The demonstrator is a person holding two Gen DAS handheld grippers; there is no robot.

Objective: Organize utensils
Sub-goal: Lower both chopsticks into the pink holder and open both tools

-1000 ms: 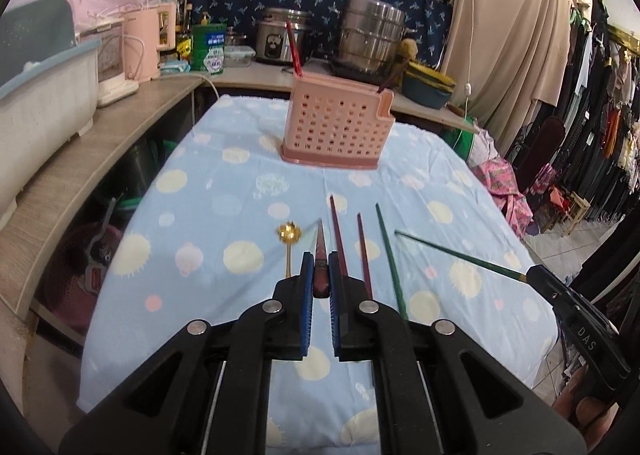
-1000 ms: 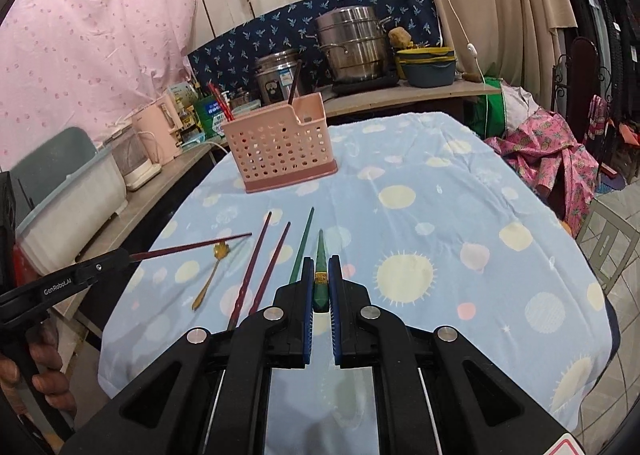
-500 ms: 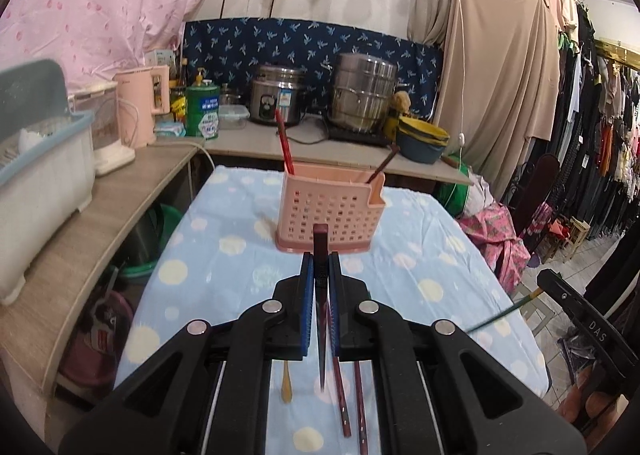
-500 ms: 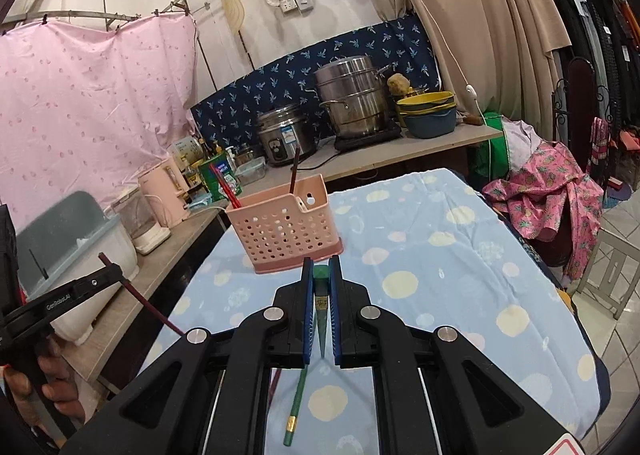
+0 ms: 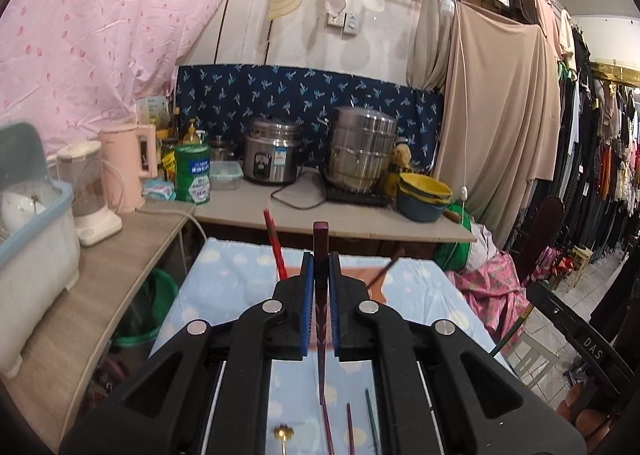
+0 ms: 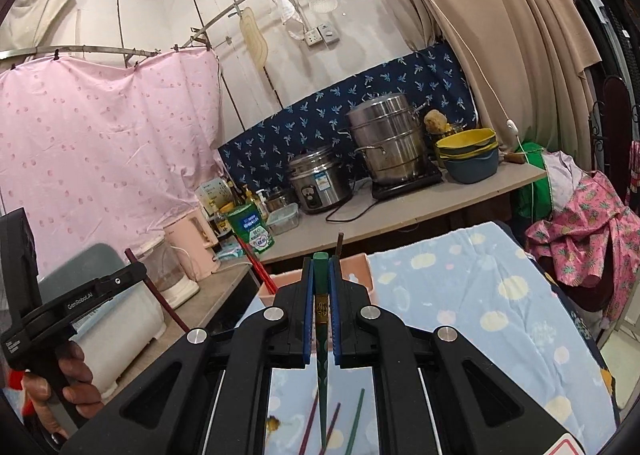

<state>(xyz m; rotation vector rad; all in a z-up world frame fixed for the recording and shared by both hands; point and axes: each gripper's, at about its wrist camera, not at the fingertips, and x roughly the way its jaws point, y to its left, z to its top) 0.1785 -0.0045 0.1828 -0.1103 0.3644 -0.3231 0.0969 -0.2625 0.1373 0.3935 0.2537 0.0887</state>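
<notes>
A table under a pale blue cloth with yellow dots [image 5: 236,279] stands before a counter carrying a rice cooker [image 5: 270,155] and a steel steamer pot [image 5: 362,151]. The left gripper [image 5: 321,275] is clamped on a dark red chopstick [image 5: 320,255] held upright above the cloth, and the right gripper [image 6: 321,283] is clamped likewise on a green chopstick [image 6: 321,307]. The pink perforated utensil basket [image 6: 356,269] sits just beyond their tips, while two more red chopsticks [image 5: 350,431], a green one [image 5: 372,423] and a gold spoon [image 5: 283,435] lie on the cloth below
</notes>
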